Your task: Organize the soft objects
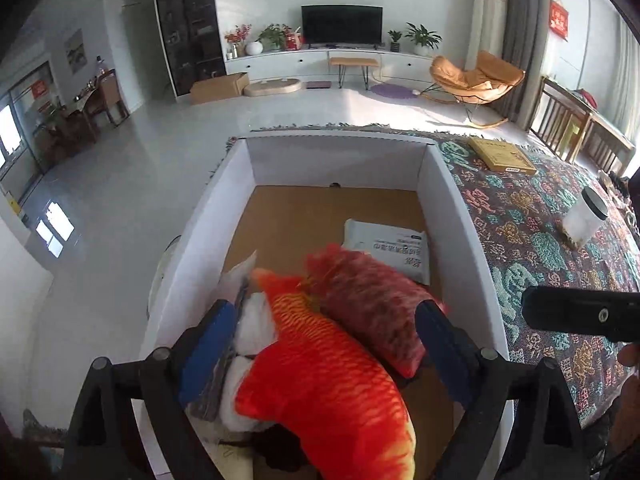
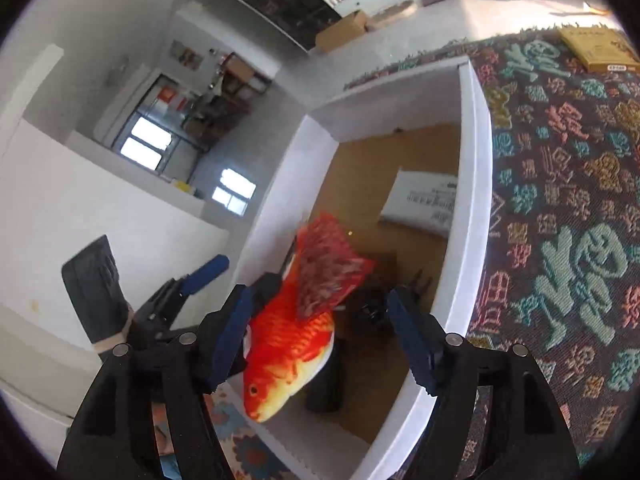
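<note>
- Clearly, the left claw (image 1: 324, 344) stands wide open above the near end of the white box (image 1: 456, 200); its blue pads (image 1: 208, 344) grip nothing, and the plush goldfish (image 1: 332, 392) lies loose between them.
- Just ahead of that claw, the fish's red tail (image 1: 360, 292) spreads over the box floor, with a white wet-wipes pack (image 1: 394, 246) beyond it toward the right wall.
- Right of the claw, outside the box, a patterned cloth covers the table (image 1: 532, 248).
- Over the same end hangs the right claw (image 2: 320, 344), jaws spread and empty, the goldfish (image 2: 292, 340) below between them, untouched.
</note>
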Motion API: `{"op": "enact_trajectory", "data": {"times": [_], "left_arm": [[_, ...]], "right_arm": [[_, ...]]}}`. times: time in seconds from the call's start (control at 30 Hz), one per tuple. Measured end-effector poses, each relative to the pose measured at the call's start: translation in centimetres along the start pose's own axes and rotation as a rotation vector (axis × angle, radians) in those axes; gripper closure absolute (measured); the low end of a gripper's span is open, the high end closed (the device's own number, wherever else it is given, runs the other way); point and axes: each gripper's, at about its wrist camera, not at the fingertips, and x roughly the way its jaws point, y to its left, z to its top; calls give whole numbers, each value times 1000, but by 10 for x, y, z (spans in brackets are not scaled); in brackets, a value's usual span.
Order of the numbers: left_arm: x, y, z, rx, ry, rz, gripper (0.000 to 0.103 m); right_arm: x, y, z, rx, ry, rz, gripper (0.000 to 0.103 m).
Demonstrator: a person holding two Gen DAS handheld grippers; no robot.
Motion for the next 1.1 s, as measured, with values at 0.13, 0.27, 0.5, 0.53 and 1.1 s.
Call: {"op": "enact_trajectory", "data": {"times": [0.13,0.27,0.5,0.53,1.1], "left_arm": [[-11,5,-19,-57,-31,48,11],[-24,-1,-31,-103,-36,105,7],[-37,-9,-60,-146,33,128,7],[-39,-11,-64,-133,38,140,7],[-65,-14,-92,-120,21,177,7]], "right_arm": [[-14,4,-15,-64,-28,-109,28],[-30,14,-34,-178,-54,-258,28],[-24,34,-79,-338,-37,-453,28],[-21,34,-82,-352,-41,-473,28],[-18,63,-99,-433,-72,-509,29]]}}
